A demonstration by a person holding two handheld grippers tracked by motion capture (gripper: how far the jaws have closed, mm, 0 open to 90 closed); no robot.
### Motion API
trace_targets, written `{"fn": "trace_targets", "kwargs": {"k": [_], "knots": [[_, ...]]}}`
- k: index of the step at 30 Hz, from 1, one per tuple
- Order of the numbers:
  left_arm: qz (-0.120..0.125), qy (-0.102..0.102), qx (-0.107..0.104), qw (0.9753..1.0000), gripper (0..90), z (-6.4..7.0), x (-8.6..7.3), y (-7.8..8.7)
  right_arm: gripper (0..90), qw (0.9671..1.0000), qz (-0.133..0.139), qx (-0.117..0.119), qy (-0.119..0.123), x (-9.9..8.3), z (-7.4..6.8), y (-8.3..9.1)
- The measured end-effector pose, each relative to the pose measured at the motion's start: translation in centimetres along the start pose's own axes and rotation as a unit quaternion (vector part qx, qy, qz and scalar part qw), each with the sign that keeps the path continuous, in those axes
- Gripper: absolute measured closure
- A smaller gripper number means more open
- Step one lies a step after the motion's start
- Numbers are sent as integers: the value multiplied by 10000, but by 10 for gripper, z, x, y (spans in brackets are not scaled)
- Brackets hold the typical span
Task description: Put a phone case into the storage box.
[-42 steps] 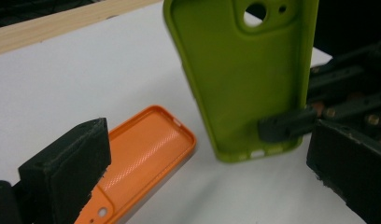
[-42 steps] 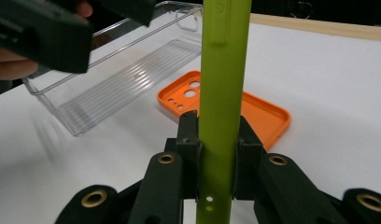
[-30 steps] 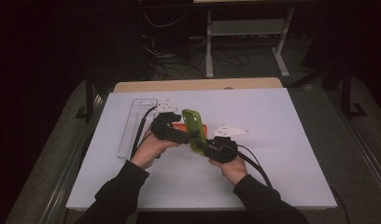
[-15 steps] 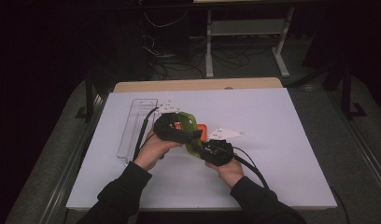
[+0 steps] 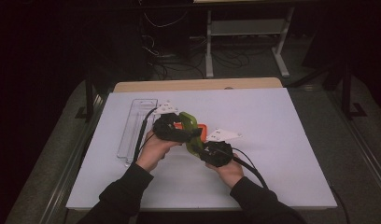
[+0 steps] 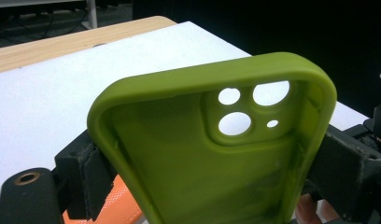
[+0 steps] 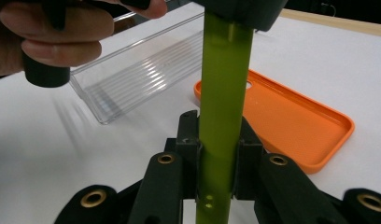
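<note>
- At the far left of the white table [image 5: 282, 154], a clear plastic tray [image 5: 135, 126] is lying empty, its long axis running away from the person.
- Just right of the tray, the left gripper [image 5: 169, 127] is sitting in the person's left hand [image 5: 153, 149]; its jaws are closing across the width of a green phone case [image 6: 212, 154], one jaw on each long edge, as the left gripper view is showing.
- Between the two grippers, the green phone case is being held up off the table, standing on edge, with its camera-hole end pointing away from the left gripper and its hollow inside facing that gripper's camera.
- Under and just behind the green case, an orange phone case [image 7: 291, 121] is lying flat on the table, hollow side up, near the tray's right side.
- To the right, the right gripper [image 7: 216, 161] is pinching the green case's thin edge between narrowly set jaws, so both grippers are sharing the hold.
- Judging from this, the case's long axis is running diagonally from one gripper towards the other, and the left gripper is nearer the tray and the orange case, so any setting-down there would fall to it.
</note>
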State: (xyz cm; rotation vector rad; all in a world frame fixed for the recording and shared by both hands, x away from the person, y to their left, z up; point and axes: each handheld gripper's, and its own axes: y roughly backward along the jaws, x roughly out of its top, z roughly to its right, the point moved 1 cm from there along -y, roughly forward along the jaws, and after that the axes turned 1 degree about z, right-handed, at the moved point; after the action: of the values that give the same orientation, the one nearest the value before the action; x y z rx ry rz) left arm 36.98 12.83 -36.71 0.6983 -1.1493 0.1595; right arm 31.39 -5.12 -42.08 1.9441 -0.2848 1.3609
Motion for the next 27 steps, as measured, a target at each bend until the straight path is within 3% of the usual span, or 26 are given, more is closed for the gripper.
{"fn": "trace_targets", "kwargs": {"k": [5, 7, 10, 15, 19, 21, 27], "knots": [[9, 9, 14, 10000, 123, 0, 1, 0, 722, 10000, -11, -31, 60, 0, 1, -1], [-3, -50, 88, 9999, 127, 0, 1, 1, 608, 10000, -53, -4, 57, 1, 3, 0], [49, 43, 97, 9999, 133, -1, 2, 0, 443, 9998, -151, 61, 96, 1, 7, 3], [-34, -40, 167, 9998, 135, -4, 5, 0, 270, 9992, -351, 156, 76, -1, 19, 13], [8, -61, 221, 9997, 136, -9, 10, 0, 142, 9978, -649, -54, 98, -6, 30, 24], [24, -76, 261, 9996, 136, -14, 15, 2, 124, 9969, -771, -96, 150, -9, 36, 30], [128, -106, 452, 9988, 136, -29, 32, 12, 0, 9953, -905, -236, 261, -22, 53, 50]]}}
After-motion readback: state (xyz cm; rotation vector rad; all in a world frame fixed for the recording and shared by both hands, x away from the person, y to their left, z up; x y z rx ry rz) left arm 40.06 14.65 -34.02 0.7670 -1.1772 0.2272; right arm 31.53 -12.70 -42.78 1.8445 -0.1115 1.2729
